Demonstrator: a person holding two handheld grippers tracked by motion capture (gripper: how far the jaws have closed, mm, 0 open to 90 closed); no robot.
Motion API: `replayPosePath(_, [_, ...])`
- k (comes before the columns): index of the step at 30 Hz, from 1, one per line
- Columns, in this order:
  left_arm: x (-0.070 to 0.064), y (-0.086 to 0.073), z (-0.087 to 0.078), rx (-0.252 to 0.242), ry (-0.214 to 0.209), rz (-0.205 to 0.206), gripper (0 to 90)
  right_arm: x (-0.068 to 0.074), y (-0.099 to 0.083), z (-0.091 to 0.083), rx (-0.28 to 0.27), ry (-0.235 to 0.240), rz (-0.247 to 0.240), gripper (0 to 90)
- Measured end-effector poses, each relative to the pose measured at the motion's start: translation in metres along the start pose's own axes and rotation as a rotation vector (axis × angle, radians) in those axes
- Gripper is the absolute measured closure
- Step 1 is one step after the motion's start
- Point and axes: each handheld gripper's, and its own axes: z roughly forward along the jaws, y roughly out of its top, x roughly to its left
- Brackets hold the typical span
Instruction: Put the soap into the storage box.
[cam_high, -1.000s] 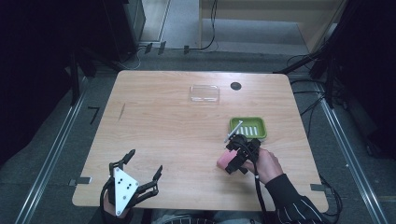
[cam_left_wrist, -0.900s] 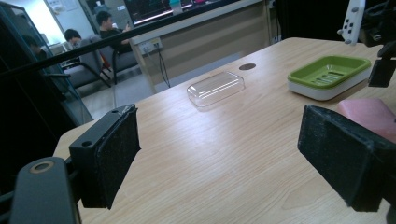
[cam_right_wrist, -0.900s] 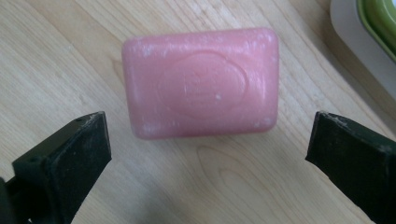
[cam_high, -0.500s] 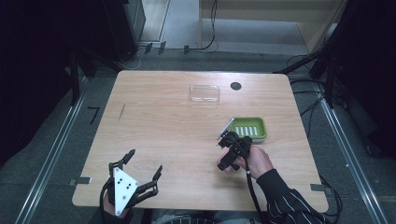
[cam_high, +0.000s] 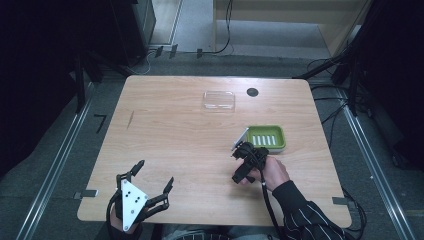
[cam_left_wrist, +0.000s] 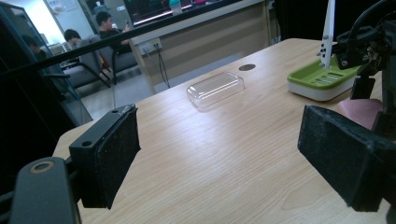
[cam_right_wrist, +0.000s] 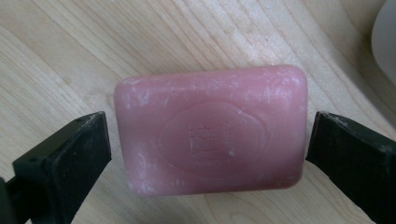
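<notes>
A pink bar of soap (cam_right_wrist: 210, 130) lies flat on the wooden table (cam_high: 170, 145). My right gripper (cam_right_wrist: 210, 149) points down over it, open, with one jaw at each short end of the bar and a thin gap on both sides. In the high view the right gripper (cam_high: 243, 172) and the hand cover the soap. A corner of the soap (cam_left_wrist: 362, 109) shows in the left gripper view. A green soap dish (cam_high: 267, 136) stands just behind the right hand. My left gripper (cam_high: 150, 192) rests open and empty at the table's near left.
A clear plastic lid (cam_high: 219, 100) lies at the back centre, with a round black hole (cam_high: 252, 92) to its right. A floor rail (cam_high: 60, 155) runs along the table's left side. In the left gripper view the lid (cam_left_wrist: 215, 88) and the dish (cam_left_wrist: 322, 77) appear ahead.
My right gripper has moved from beside the dish toward the near left and come down over the soap, hiding it in the high view. The left gripper has stayed put.
</notes>
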Motion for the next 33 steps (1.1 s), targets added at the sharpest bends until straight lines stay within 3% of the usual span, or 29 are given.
replayPosePath(9, [-0.0003,0.0,0.0,-0.001,0.002,0.0,13.1,-0.0013,0.0,0.0032,-0.002,0.0,0.015,0.0])
replayPosePath(23, [-0.0004,-0.0001,0.0001,-0.001,0.001,0.002,13.1,0.0022,0.0012,0.0073,-0.02,-0.019,-0.003,11.0])
replayPosePath(33, [-0.0002,-0.0001,-0.0001,-0.001,0.001,0.0,13.1,0.006,0.0021,0.0087,-0.006,-0.047,0.013,11.8])
